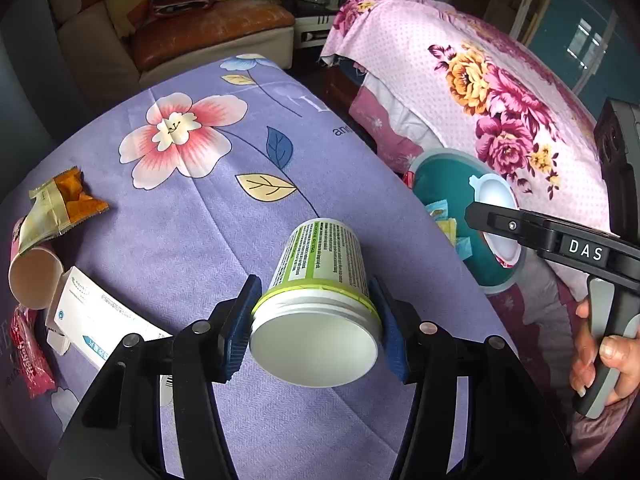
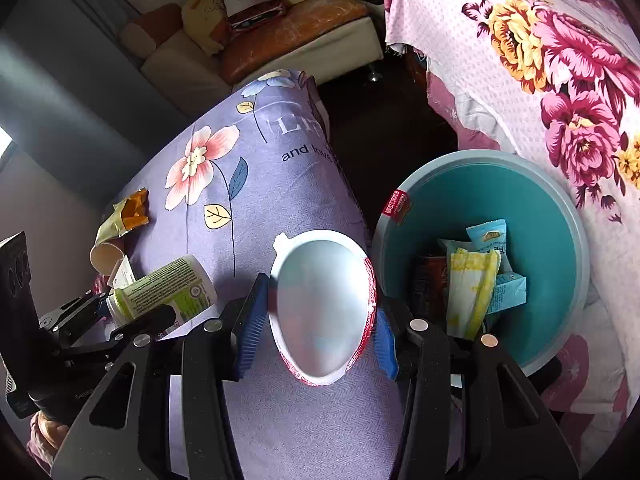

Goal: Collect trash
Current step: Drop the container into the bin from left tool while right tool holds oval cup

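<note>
My left gripper is shut on a white jar with a green label, lifted above the purple flowered cloth; the jar's white base faces the camera. In the right wrist view that same jar hangs at the left. My right gripper is shut on an empty white cup with a red wrapper, squeezed oval, just left of the teal bin. In the left wrist view the cup sits over the bin, held by the right gripper.
On the cloth at the left lie an orange snack wrapper, a paper cup, a white box and a red packet. The bin holds several wrappers and cartons. A pink flowered bed borders the bin; a sofa stands behind.
</note>
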Demonstrator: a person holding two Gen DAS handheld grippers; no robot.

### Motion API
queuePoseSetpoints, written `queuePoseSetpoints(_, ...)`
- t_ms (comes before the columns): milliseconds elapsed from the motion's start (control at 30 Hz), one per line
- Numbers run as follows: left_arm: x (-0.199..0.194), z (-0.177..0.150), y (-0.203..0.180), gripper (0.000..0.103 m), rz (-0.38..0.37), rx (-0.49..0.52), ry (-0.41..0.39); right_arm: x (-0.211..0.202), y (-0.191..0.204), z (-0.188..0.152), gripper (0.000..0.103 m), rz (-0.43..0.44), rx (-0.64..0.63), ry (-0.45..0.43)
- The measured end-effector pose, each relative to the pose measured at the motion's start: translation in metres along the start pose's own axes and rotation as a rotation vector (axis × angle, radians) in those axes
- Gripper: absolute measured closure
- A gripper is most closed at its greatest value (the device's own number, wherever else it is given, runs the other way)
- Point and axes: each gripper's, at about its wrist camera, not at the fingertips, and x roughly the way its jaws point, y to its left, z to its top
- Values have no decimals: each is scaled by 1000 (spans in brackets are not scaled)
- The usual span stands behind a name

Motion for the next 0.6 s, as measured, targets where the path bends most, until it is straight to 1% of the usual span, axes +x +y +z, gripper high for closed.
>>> queuePoseSetpoints(133, -3, 5, -13, 47, -4, 22, -4, -11, -12, 3, 58, 0, 21, -32)
queuePoseSetpoints(300, -1, 19, -51, 47, -32, 90, -17, -37, -42, 5, 58, -32, 75, -89)
queuePoseSetpoints(467, 17, 32, -96, 47, -71, 154, 1, -59, -82, 0, 58, -78, 144, -123)
queuePoseSetpoints(600, 37, 36, -129, 47, -82, 207, 26, -68, -108, -4, 58, -101, 187, -137)
